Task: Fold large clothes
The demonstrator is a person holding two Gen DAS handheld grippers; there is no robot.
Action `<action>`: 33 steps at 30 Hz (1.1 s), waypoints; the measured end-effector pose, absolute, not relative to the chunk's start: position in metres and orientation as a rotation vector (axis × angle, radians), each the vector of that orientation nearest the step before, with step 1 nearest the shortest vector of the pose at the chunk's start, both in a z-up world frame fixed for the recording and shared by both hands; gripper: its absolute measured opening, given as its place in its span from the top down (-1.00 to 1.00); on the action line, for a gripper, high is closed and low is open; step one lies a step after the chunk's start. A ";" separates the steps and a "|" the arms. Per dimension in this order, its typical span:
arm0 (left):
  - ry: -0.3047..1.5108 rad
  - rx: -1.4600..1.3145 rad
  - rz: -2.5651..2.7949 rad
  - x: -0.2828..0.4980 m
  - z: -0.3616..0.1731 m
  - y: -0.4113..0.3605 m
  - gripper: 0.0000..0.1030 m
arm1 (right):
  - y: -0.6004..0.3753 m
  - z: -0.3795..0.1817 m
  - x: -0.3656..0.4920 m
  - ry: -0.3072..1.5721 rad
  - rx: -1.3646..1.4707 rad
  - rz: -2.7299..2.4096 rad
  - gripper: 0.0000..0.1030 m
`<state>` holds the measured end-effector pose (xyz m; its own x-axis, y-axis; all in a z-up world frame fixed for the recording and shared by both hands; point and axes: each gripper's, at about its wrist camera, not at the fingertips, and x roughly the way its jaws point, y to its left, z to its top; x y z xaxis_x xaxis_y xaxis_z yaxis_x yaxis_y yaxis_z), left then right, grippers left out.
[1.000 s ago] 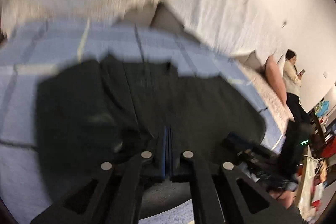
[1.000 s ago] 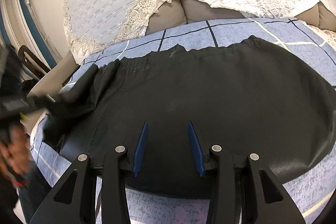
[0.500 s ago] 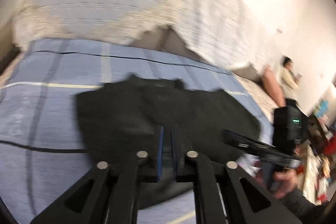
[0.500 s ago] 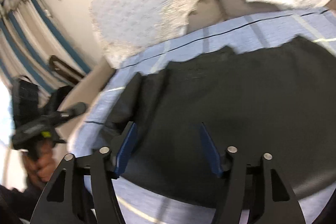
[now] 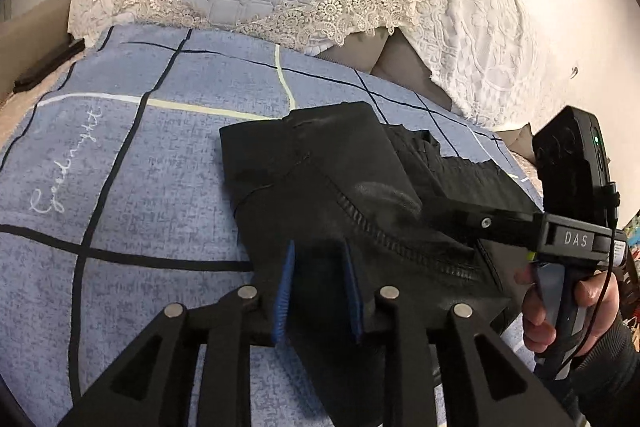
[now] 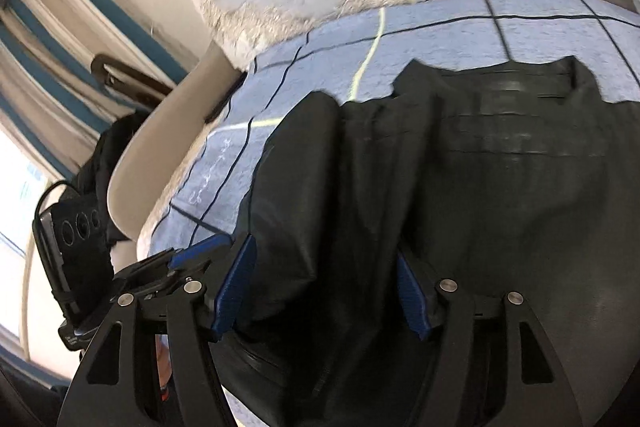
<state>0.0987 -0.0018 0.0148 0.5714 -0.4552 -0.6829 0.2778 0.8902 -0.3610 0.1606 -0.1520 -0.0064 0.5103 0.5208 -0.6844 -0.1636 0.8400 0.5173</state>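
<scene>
A black garment point(image 5: 360, 211) is lying on the blue checked bedspread point(image 5: 132, 163), its left part now doubled over the middle where a second ago it was spread flat toward the left edge. The left gripper point(image 5: 318, 287) is sitting over the near edge of that flap; its jaws have just been opening, a little apart, gripping nothing. The right gripper point(image 6: 324, 291) is hovering wider open, empty, over the fold. One fold seems laid.
</scene>
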 end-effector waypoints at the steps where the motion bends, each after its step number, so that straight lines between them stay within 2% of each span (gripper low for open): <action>1: 0.864 -0.226 -0.435 0.098 0.014 -0.002 0.50 | -0.146 -0.007 0.161 0.963 0.395 0.421 -0.29; 7: 0.865 -0.205 -0.418 0.093 0.013 -0.001 0.42 | -0.131 -0.007 0.168 0.995 0.328 0.368 -0.27; 8: 0.863 -0.198 -0.408 0.091 0.013 0.000 0.39 | -0.131 -0.007 0.168 0.993 0.324 0.369 0.08; 9: 0.864 -0.194 -0.398 0.090 0.013 0.001 0.39 | -0.129 -0.007 0.167 0.995 0.318 0.374 0.55; 10: 0.866 -0.192 -0.389 0.090 0.013 0.002 0.39 | -0.126 -0.007 0.167 0.996 0.310 0.370 0.58; 11: 0.866 -0.194 -0.380 0.090 0.013 0.003 0.39 | -0.124 -0.005 0.166 0.988 0.296 0.372 0.74; 12: 0.864 -0.199 -0.370 0.090 0.013 0.005 0.39 | -0.123 -0.002 0.165 0.978 0.290 0.380 0.82; 22: 0.772 -0.232 -0.450 0.081 0.033 -0.012 0.39 | -0.191 0.052 0.113 0.822 0.353 0.323 0.87; 28: 0.788 -0.157 -0.576 0.071 0.030 -0.051 0.39 | -0.251 0.008 0.101 0.883 0.470 0.214 0.87; 33: 0.834 -0.066 -0.578 0.069 0.017 -0.069 0.33 | -0.263 -0.020 0.092 0.897 0.542 0.207 0.86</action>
<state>0.0693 -0.0691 0.0168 0.5280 -0.5086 -0.6801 0.4577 0.8450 -0.2765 0.0921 -0.2629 -0.0196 0.6154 0.3907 -0.6845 0.0511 0.8469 0.5293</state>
